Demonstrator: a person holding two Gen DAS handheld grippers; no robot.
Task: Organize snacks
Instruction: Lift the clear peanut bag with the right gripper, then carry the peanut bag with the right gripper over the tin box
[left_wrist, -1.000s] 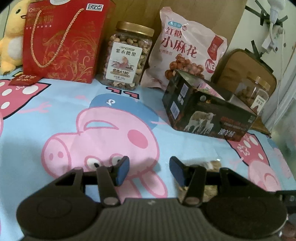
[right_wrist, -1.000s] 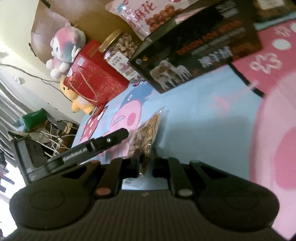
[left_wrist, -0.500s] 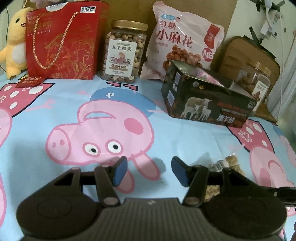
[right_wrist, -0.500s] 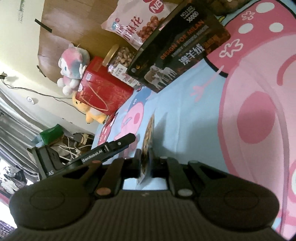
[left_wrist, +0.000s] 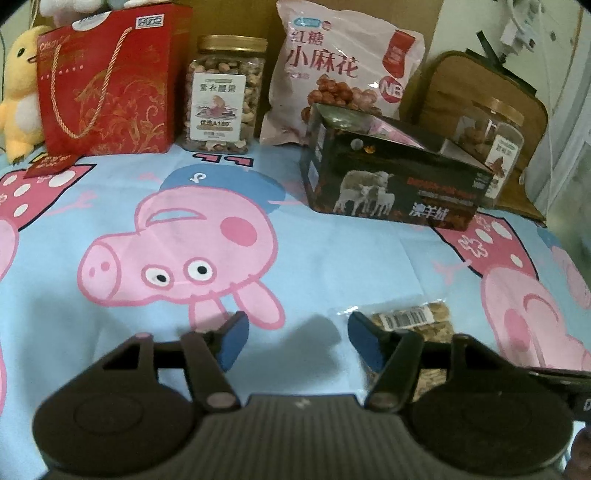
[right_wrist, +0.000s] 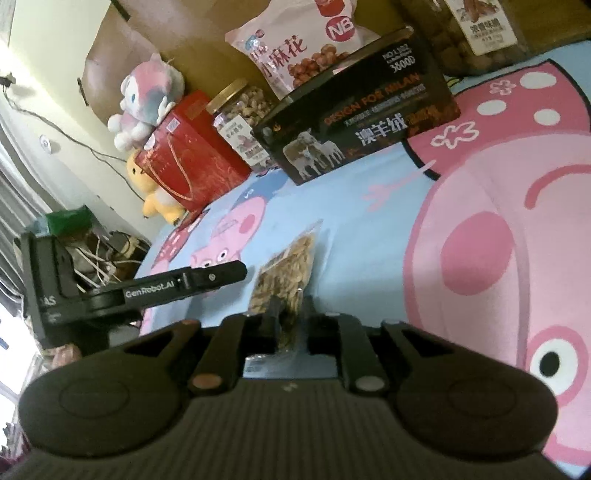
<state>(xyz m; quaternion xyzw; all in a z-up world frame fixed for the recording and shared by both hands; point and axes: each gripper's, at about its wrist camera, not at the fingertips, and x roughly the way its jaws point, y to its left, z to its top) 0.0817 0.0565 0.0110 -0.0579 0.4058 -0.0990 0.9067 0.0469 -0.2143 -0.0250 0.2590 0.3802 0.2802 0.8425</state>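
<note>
Lying flat on the bedsheet, a small clear plastic packet of brown snack pieces (right_wrist: 286, 275) has its near end between the jaws of the right gripper (right_wrist: 290, 312); those jaws stand close together and are opening, and whether the pads press on the film cannot be told from the right wrist view. Judged from this, the packet is either being let go or being re-gripped. The left gripper (left_wrist: 299, 338) hovers just left of the same packet, its blue-padded jaws apart, opening, and with nothing between them; it looks ready to take a share in the handling.

Along the back stand the likely companions for sorting: a red paper gift bag with gold cord handles (left_wrist: 107, 85), a clear square jar of nuts with a gold lid (left_wrist: 223, 99), a pink printed pouch of fried dough twists (left_wrist: 340, 74), and a black open-topped cardboard box printed with sheep (left_wrist: 391, 177), which appears suited as the collecting bin. A second gold-lidded jar (left_wrist: 491, 136) stands behind the box.

Support is a soft light-blue sheet printed with pink cartoon pigs (left_wrist: 332, 251). Plush toys, a brown cardboard backing and trailing cables mark a domestic room.
</note>
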